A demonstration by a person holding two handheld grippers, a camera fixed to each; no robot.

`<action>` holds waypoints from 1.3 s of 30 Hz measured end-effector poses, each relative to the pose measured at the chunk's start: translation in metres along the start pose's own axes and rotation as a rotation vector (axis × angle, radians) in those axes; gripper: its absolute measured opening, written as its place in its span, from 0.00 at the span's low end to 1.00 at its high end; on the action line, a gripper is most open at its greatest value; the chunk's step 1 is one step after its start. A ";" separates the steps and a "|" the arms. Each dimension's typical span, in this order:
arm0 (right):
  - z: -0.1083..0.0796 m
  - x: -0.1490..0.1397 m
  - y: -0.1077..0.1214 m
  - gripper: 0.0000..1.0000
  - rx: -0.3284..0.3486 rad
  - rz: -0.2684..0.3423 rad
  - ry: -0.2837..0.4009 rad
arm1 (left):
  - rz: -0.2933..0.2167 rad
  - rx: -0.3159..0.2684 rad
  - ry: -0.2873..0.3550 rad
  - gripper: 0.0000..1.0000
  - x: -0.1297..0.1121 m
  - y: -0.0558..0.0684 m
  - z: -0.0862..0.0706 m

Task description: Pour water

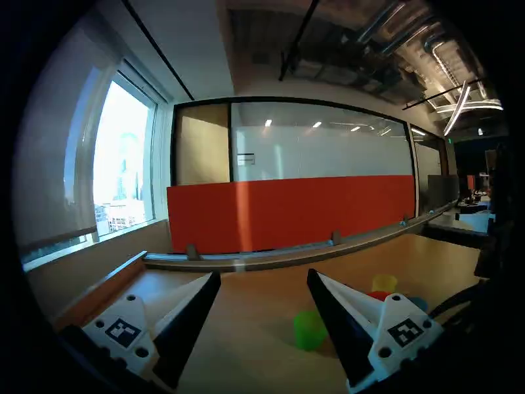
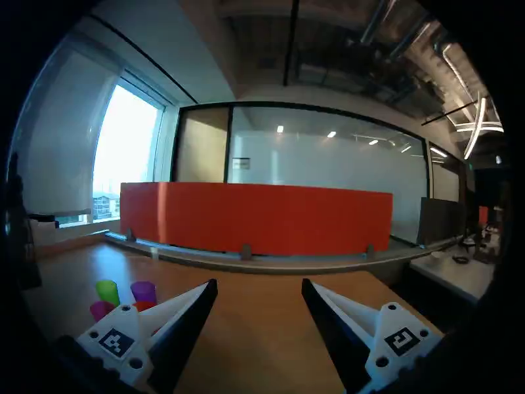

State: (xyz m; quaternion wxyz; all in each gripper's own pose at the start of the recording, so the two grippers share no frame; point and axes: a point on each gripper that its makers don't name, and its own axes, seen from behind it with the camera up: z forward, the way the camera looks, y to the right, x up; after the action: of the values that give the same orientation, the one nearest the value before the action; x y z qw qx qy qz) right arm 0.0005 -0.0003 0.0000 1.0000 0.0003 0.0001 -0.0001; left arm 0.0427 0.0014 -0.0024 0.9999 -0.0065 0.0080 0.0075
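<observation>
Left hand-held gripper (image 1: 263, 273) is hovering over the counter (image 1: 262, 348) w/ fingers apart, gripping nothing; green cup (image 1: 310, 328) is standing just beside its right finger, yellow cup (image 1: 384, 283) farther back. Right hand-held gripper (image 2: 259, 282) is gaping too, empty, w/ purple cup (image 2: 143, 291) standing near its left finger, orange divider (image 2: 262, 217) beyond

green cup (image 1: 309, 328), yellow cup (image 1: 384, 282), orange partition (image 1: 289, 213), tan table (image 1: 262, 308).

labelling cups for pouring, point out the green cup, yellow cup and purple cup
green cup (image 1: 309, 329), left gripper view, side wall
yellow cup (image 1: 384, 283), left gripper view, upper wall
purple cup (image 2: 143, 291), right gripper view, side wall
</observation>
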 end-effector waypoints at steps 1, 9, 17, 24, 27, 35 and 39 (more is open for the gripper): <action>0.000 0.004 -0.002 0.99 0.003 -0.002 0.001 | 0.005 -0.001 -0.001 0.98 0.005 0.000 0.000; -0.001 0.030 -0.016 1.00 0.039 -0.022 0.023 | 0.004 -0.033 -0.014 0.98 0.031 0.005 0.001; -0.002 0.028 -0.022 0.99 0.084 0.015 0.014 | 0.011 -0.070 -0.021 0.98 0.038 0.009 0.003; -0.004 0.035 -0.041 0.99 0.190 0.016 0.021 | -0.012 -0.154 -0.012 0.98 0.044 0.020 0.003; -0.007 0.041 -0.054 1.00 0.263 0.011 0.030 | -0.027 -0.190 -0.021 0.98 0.045 0.022 0.003; -0.023 0.053 -0.093 0.99 0.441 -0.007 0.030 | -0.002 -0.288 -0.020 0.98 0.047 0.030 0.002; -0.031 0.063 -0.109 0.99 0.526 0.020 0.030 | -0.011 -0.350 -0.013 0.98 0.049 0.039 0.000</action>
State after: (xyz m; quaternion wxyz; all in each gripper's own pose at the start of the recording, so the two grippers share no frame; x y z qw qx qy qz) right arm 0.0630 -0.1096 -0.0314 0.9654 0.2601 0.0146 0.0100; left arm 0.0913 0.0415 -0.0036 0.9835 -0.1807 0.0003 0.0032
